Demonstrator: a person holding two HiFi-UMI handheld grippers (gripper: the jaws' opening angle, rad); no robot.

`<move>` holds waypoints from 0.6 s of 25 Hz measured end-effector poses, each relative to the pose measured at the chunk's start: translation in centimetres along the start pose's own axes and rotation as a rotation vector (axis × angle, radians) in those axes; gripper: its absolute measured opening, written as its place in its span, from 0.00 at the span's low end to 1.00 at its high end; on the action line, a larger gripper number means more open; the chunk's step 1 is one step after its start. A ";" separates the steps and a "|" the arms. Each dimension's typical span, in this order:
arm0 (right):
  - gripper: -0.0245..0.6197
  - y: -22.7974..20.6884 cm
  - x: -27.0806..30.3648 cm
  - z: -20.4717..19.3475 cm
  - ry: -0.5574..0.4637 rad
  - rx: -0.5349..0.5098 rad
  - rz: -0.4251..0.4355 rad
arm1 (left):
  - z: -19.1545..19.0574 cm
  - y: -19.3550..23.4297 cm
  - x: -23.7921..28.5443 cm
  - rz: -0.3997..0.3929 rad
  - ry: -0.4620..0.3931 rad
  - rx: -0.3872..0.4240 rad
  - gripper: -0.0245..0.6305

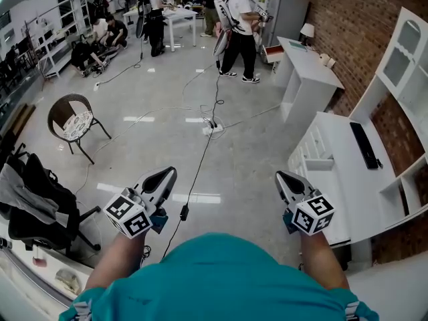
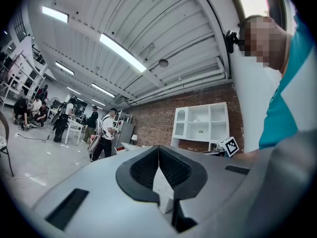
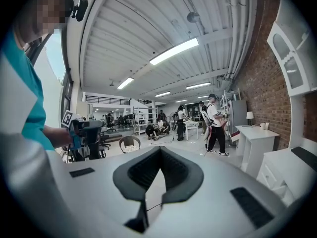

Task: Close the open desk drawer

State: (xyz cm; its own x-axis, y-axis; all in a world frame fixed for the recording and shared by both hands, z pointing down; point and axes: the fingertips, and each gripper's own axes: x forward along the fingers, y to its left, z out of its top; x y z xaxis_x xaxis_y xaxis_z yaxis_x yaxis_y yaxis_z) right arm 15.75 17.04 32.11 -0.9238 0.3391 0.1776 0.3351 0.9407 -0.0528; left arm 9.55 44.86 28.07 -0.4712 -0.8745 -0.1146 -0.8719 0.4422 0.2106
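Observation:
A white desk [image 1: 338, 192] stands along the brick wall at my right, and a small white drawer [image 1: 319, 163] sticks out of its front. Farther back, a second white desk [image 1: 309, 79] has a drawer [image 1: 273, 53] pulled out at its end; it also shows in the right gripper view as the far drawer [image 3: 233, 135]. My left gripper [image 1: 172, 170] and right gripper [image 1: 279, 174] are held at waist height over the floor, well short of both desks. In the gripper views, the left gripper [image 2: 158, 148] and the right gripper [image 3: 159, 148] have their tips together with nothing held.
A black keyboard [image 1: 365, 146] lies on the near desk, under white wall shelves [image 1: 408, 65]. A black cable [image 1: 200, 159] runs across the floor to a power strip [image 1: 212, 128]. A wicker chair [image 1: 72, 120] and a draped office chair [image 1: 33, 206] stand at left. Several people [image 1: 239, 29] are at the back.

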 end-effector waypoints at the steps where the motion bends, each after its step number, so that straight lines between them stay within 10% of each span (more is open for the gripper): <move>1: 0.07 -0.5 -0.2 -0.2 0.003 0.001 0.000 | -0.3 -0.4 0.7 -0.005 0.001 -0.002 0.06; 15: 0.07 -6.5 -1.1 -1.2 0.022 -0.004 0.011 | -3.1 -2.4 9.2 -0.055 0.039 -0.032 0.06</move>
State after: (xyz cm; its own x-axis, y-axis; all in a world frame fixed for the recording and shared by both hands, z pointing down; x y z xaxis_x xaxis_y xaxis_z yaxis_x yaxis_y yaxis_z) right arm 14.79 10.56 33.48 -0.9159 0.3487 0.1986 0.3457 0.9370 -0.0508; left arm 7.74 35.07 29.55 -0.4166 -0.9047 -0.0895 -0.8913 0.3871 0.2360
